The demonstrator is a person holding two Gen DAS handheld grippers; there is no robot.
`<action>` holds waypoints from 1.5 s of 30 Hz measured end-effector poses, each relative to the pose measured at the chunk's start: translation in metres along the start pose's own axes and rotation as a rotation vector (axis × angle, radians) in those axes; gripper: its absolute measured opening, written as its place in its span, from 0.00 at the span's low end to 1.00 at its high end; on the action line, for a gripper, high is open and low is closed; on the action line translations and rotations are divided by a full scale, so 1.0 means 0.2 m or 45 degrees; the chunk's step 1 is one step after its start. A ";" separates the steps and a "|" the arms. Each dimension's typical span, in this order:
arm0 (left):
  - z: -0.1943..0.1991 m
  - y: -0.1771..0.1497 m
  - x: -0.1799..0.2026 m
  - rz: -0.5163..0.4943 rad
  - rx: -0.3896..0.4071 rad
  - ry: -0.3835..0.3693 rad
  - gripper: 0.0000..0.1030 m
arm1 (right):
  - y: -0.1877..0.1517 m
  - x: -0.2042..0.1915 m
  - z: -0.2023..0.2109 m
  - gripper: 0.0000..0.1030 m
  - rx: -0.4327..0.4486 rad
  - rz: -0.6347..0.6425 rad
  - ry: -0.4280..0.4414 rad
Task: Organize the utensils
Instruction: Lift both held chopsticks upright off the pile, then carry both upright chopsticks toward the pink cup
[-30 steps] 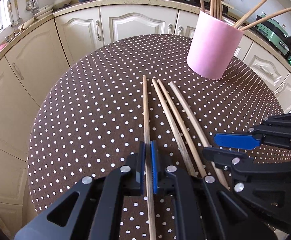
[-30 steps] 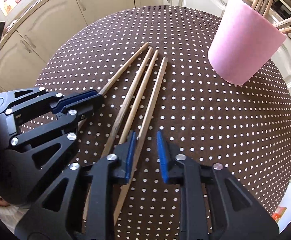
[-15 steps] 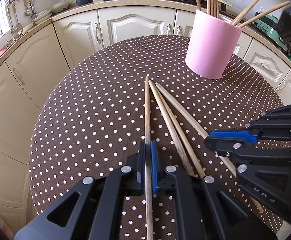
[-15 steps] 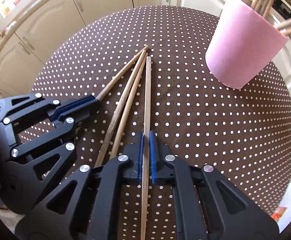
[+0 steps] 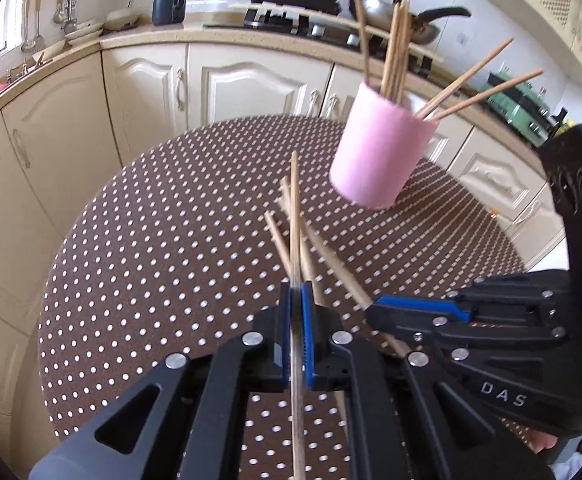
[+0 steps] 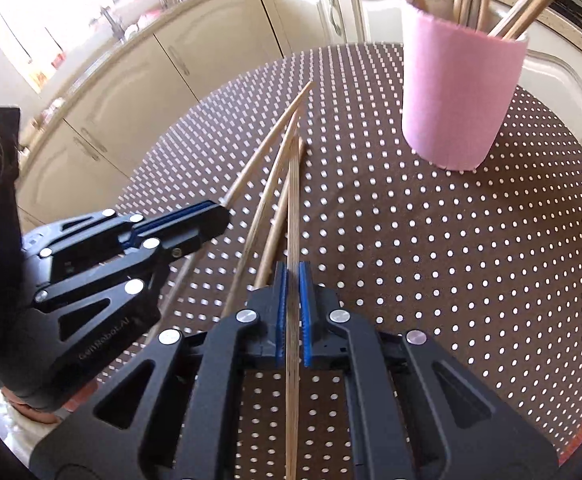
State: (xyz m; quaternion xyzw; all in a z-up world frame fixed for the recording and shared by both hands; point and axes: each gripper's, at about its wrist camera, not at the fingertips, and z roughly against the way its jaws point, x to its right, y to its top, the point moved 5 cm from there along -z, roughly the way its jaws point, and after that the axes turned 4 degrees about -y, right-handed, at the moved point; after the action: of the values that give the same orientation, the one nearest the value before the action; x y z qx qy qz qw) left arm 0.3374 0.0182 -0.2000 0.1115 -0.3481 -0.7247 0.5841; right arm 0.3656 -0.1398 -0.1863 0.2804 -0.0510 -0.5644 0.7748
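Wooden chopsticks both sides — our left gripper (image 5: 296, 312) clamps one chopstick (image 5: 294, 216), our right gripper (image 6: 291, 280) clamps another (image 6: 292, 200). Two more (image 6: 263, 200) lie on the dotted table (image 6: 411, 260); pink cup (image 6: 459, 96) stands beyond. Risk: long sticks crossing, or nudging the cup over on insertion — thin grip may pivot.

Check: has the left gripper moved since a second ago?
Yes. The left gripper, shut on a chopstick, has lifted and tilted up: the pink cup and table sit lower in its view.

Both tools clamped

The left tool (image 5: 297, 336) and right tool (image 6: 291, 312) are held side by side, jaws closed.
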 end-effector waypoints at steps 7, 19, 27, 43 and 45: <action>0.10 0.07 0.11 -0.012 0.151 -0.075 0.05 | -0.02 0.09 0.18 0.06 0.137 -0.035 0.083; 0.04 0.07 0.13 -0.007 0.040 -0.014 0.05 | -0.04 0.13 0.17 0.06 0.049 0.001 -0.028; -0.13 0.01 0.16 -0.065 -0.191 0.062 0.05 | -0.13 0.19 0.02 0.07 -0.197 0.133 -0.187; -0.31 -0.01 0.22 -0.139 -0.413 0.119 0.06 | 0.11 0.07 -0.19 0.07 -0.487 0.196 -0.192; -0.35 0.02 0.23 -0.139 -0.420 0.114 0.06 | 0.13 0.07 -0.19 0.07 -0.486 0.185 -0.176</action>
State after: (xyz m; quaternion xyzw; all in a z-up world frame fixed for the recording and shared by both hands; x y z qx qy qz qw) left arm 0.3664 -0.0504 -0.2378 0.0650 -0.1914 -0.7968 0.5694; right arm 0.4082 -0.1320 -0.2081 0.0846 -0.0162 -0.5243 0.8472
